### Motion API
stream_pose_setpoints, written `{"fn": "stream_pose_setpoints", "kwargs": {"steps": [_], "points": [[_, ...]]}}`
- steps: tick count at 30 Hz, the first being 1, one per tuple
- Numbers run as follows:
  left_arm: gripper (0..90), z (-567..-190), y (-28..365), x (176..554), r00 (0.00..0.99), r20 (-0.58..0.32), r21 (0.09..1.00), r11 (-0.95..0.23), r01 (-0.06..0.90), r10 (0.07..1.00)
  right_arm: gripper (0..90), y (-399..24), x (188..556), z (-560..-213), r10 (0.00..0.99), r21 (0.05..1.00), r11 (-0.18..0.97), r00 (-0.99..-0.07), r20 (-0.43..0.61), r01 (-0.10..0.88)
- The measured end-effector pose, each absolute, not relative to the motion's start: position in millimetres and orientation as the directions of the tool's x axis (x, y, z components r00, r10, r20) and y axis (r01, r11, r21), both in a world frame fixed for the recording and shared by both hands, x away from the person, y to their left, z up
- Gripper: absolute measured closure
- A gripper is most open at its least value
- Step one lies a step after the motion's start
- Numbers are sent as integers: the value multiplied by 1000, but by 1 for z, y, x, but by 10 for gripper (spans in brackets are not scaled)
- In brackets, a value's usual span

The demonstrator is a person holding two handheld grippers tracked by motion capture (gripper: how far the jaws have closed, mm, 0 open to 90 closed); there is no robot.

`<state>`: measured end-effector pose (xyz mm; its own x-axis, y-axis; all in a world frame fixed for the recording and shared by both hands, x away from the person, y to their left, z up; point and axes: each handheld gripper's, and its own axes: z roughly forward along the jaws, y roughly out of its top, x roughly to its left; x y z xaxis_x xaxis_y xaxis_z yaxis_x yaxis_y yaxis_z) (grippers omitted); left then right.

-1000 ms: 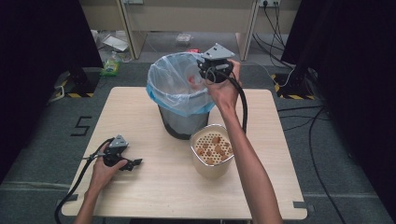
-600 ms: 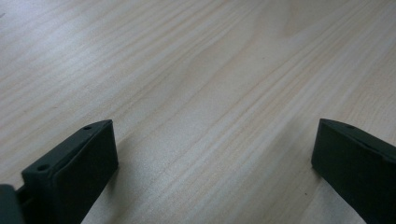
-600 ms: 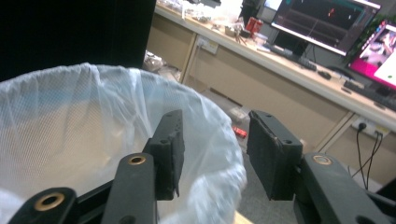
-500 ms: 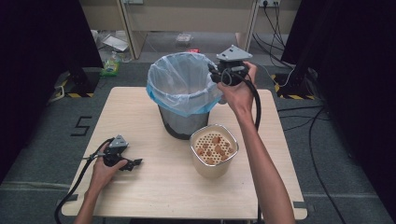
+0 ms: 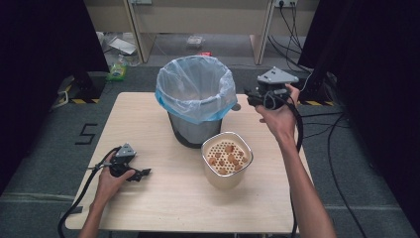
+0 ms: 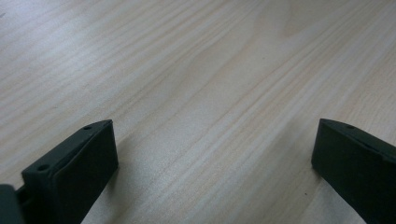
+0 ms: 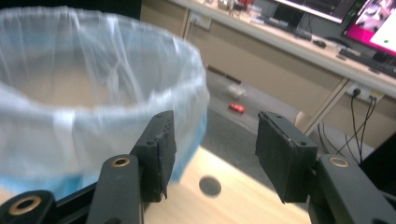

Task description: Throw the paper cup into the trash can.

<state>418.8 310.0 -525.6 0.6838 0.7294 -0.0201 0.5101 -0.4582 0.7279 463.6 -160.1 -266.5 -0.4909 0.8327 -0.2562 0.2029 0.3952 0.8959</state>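
Seen from the high view, a person works at a pale wooden table with a black two-jaw tool in each hand. A grey metal bin lined with a translucent blue-white plastic bag stands at the far middle of the table, and it serves as the landmark here. The right gripper is held in the air just to the right of the bin's rim, level with its top and pointing toward it, its jaws partly spread with nothing between them; they have just been opening. A cream round container with a perforated insert holding small brown pieces sits on the table in front of the bin and a little to its right, close to the bin's base. The left gripper rests on the table well to the front left of the bin, the hand wrapped around it. In the left gripper view, the two black jaws stand wide apart just over bare wood grain, gripping nothing. In the right gripper view, the bag-lined bin rises just beyond and left of the jaws, which are parted and empty; the left jaw overlaps the bag's folded edge in this picture, though contact cannot be told.
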Motion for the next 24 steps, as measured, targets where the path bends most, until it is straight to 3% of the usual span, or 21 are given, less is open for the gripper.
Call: {"fn": "stream_pose_setpoints", "kwargs": {"steps": [24], "points": [[0,-526,310,418,681,-21,728,-456,513,732,432,-237,420,-370,868,843,391,-452,-204,370]]}}
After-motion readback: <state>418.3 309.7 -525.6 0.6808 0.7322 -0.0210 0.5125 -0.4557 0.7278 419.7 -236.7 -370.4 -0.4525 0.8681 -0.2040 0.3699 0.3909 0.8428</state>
